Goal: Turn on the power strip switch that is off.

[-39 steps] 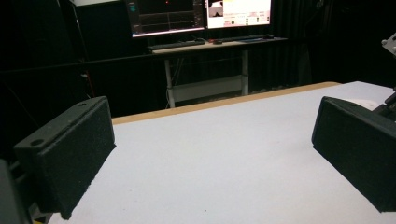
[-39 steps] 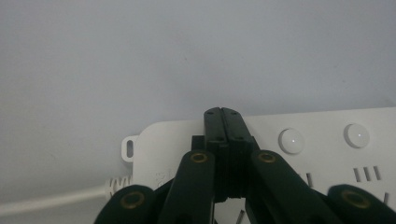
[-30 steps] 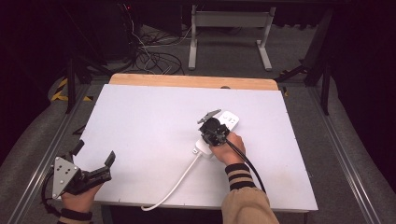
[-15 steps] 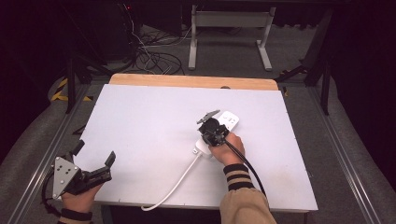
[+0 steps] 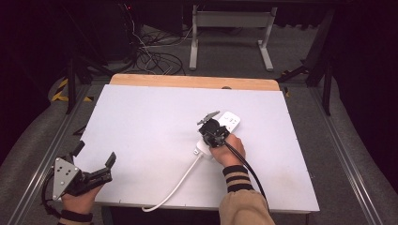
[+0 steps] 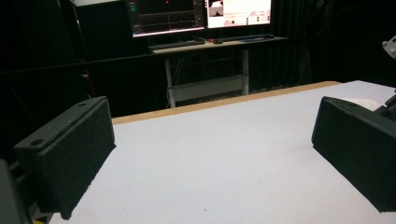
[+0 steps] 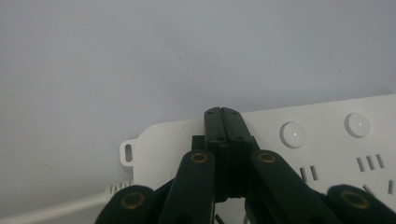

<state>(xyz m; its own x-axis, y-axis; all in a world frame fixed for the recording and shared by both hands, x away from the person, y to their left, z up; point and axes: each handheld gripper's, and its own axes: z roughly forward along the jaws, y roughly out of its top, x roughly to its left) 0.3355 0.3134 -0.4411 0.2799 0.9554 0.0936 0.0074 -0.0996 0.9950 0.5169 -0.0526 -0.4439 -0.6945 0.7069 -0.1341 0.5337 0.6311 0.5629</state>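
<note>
Jaws of the right gripper (image 7: 222, 116) are pressed together with nothing between them, tips down on the cord end of the white power strip (image 7: 327, 140), which lies right of centre on the table (image 5: 155, 122). Excess downward force could tilt or skid the strip, since its cord (image 5: 176, 185) trails loosely to the near edge. The left gripper (image 5: 96, 161) stands wide open and empty at the near left corner, too far away to steady the strip.

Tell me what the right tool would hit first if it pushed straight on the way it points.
Probably the white plastic power strip: the right tool, jaws shut, points down at its top near the cord end, seemingly at or just above the surface.
</note>
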